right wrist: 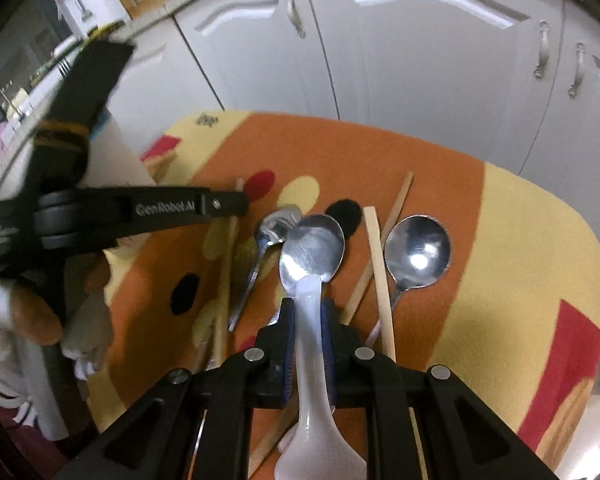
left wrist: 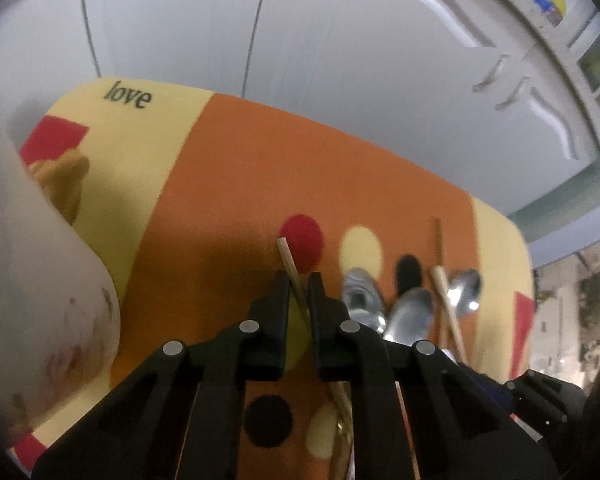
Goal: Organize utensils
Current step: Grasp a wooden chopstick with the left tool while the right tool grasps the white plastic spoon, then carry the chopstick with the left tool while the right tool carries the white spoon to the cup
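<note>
My left gripper (left wrist: 299, 286) is shut on a wooden chopstick (left wrist: 287, 258) and holds it above the orange and yellow mat (left wrist: 240, 184). It also shows in the right wrist view (right wrist: 224, 204). My right gripper (right wrist: 309, 308) is shut on the white handle of a metal spoon (right wrist: 312, 248). On the mat lie another round metal spoon (right wrist: 417, 252), a smaller spoon (right wrist: 278, 226) and two loose chopsticks (right wrist: 378, 256). The spoons also show in the left wrist view (left wrist: 412, 308).
A white container (left wrist: 40, 280) stands at the mat's left edge, close to my left gripper. White cabinet doors (right wrist: 420, 60) rise behind the mat. The mat's right part (right wrist: 532, 260) is bare yellow cloth.
</note>
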`<state>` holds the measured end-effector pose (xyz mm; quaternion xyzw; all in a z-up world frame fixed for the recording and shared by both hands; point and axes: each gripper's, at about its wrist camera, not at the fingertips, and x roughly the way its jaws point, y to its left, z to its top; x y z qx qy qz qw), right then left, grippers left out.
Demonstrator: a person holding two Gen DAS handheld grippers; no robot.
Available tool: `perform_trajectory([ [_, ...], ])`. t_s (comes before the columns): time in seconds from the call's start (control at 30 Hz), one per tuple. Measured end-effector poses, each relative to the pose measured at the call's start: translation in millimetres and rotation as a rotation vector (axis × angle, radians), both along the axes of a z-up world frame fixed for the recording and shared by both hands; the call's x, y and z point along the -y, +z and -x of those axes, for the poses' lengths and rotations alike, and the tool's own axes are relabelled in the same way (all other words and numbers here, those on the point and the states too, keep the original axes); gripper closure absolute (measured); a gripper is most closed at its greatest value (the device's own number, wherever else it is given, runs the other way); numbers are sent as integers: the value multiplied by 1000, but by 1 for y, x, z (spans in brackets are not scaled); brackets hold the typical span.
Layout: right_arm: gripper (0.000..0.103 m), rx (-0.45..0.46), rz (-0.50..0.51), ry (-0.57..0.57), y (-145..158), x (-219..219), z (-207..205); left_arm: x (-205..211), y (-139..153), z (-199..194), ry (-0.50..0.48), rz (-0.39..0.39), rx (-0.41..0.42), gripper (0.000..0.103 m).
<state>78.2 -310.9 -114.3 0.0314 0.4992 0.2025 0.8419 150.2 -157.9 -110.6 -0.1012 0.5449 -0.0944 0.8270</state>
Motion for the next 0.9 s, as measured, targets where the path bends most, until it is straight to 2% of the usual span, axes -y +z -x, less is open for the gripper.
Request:
perform_trajectory([
  [0.13, 91, 50, -79, -48, 21, 15, 19, -6, 19, 14, -38, 29, 49, 96],
  [0.23, 91, 83, -112, -80, 34, 22, 32, -9, 33, 24, -56, 62, 62, 96],
  [0.43, 91, 150, -178, -112, 62, 25, 52, -13, 74, 52, -127, 88, 152, 97],
  [0.6, 91, 185, -204, -114, 80, 26, 65, -21, 102, 72, -153, 105, 206, 97],
  [0.9, 91, 207, -328, -114, 103, 14, 68, -47, 150, 102, -176, 102, 312, 98],
])
